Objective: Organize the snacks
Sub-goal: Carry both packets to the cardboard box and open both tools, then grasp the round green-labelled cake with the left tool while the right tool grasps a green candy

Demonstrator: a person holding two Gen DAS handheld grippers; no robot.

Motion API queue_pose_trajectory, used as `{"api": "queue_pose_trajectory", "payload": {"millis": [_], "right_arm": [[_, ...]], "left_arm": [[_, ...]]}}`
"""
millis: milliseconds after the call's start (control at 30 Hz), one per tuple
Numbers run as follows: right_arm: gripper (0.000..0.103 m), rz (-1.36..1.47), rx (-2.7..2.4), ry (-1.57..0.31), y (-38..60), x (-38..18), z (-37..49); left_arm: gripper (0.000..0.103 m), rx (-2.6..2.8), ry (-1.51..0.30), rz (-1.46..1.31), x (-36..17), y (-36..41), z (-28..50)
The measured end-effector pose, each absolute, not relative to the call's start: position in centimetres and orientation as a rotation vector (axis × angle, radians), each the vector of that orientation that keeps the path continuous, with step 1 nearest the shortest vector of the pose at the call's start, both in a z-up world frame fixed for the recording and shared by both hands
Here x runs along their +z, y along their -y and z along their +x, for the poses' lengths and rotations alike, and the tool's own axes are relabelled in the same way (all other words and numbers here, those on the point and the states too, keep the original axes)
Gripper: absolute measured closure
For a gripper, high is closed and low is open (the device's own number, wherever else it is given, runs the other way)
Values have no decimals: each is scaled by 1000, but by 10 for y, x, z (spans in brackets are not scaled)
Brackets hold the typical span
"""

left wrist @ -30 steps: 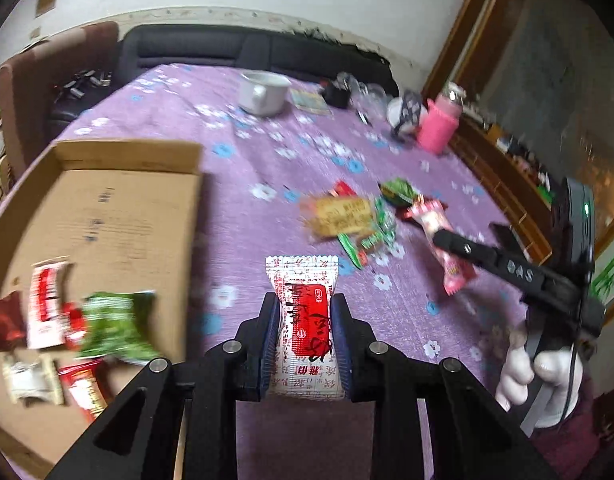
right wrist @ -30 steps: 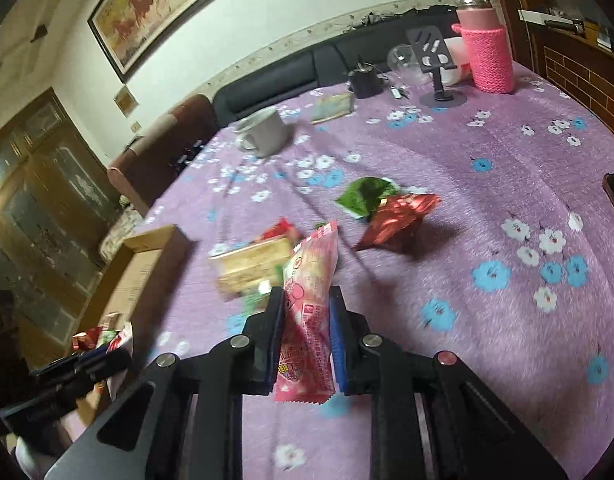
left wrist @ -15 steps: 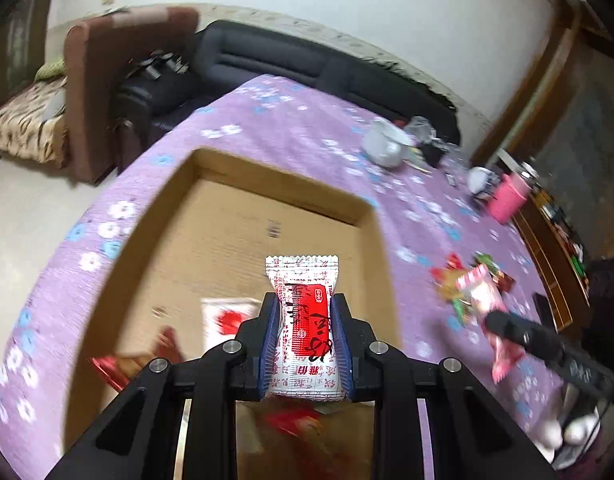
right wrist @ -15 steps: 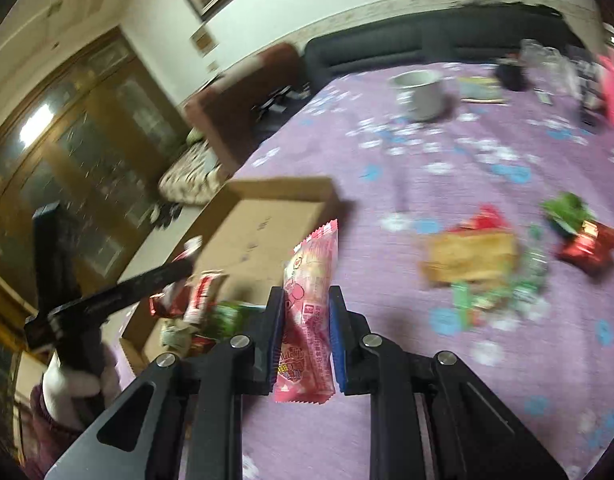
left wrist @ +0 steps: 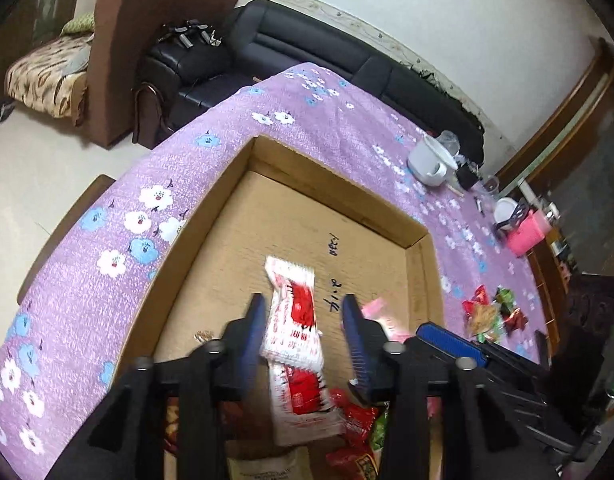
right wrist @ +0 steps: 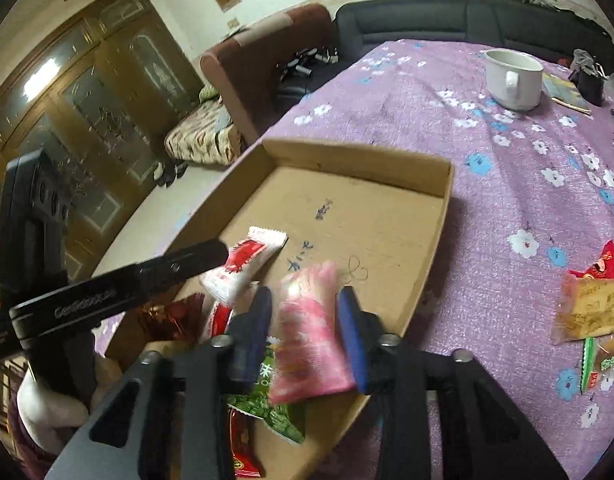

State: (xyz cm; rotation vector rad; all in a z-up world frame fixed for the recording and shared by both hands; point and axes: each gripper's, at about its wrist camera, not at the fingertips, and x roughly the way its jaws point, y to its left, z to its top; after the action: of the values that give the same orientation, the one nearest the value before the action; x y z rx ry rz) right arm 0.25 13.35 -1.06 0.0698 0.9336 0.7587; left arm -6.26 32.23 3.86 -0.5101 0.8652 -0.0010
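Two grippers, left (left wrist: pixel 303 320) and right (right wrist: pixel 305 320), gape over my box (right wrist: pixel 387 160); white packet (left wrist: pixel 293 320) and pink packet (right wrist: pixel 307 332) sit loose between the fingers.

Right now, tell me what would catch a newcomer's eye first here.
Both grippers hang open over the cardboard box, each with a blurred packet between its parted fingers: a red-and-white snack at the left gripper, a pink snack at the right gripper. More wrappers lie on the purple flowered tablecloth beside the box.

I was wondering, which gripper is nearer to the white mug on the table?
Right. The right gripper hangs over the cardboard box's side that faces the white mug; the left gripper is beyond it, over the box's other side.
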Motion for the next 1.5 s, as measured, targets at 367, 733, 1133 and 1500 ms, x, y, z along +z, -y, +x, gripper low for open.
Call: {"api": "queue_pose_trajectory", "payload": {"millis": [367,733,1133,1500], "right_arm": [[67,198,587,-850,1,9,10],[67,318,344,-886,139,-26,23],[69,331,383,-914,105,-48,63],[84,261,494,-925,91,-52,53]], "left_arm": [[32,-130,-804,-561,68,-282,-84],[31,-350,-903,-507,66,-178,-68],[31,-335,-932,-420,62,-140,-59],[31,-297,-950,-299,54,-129,-40]]}}
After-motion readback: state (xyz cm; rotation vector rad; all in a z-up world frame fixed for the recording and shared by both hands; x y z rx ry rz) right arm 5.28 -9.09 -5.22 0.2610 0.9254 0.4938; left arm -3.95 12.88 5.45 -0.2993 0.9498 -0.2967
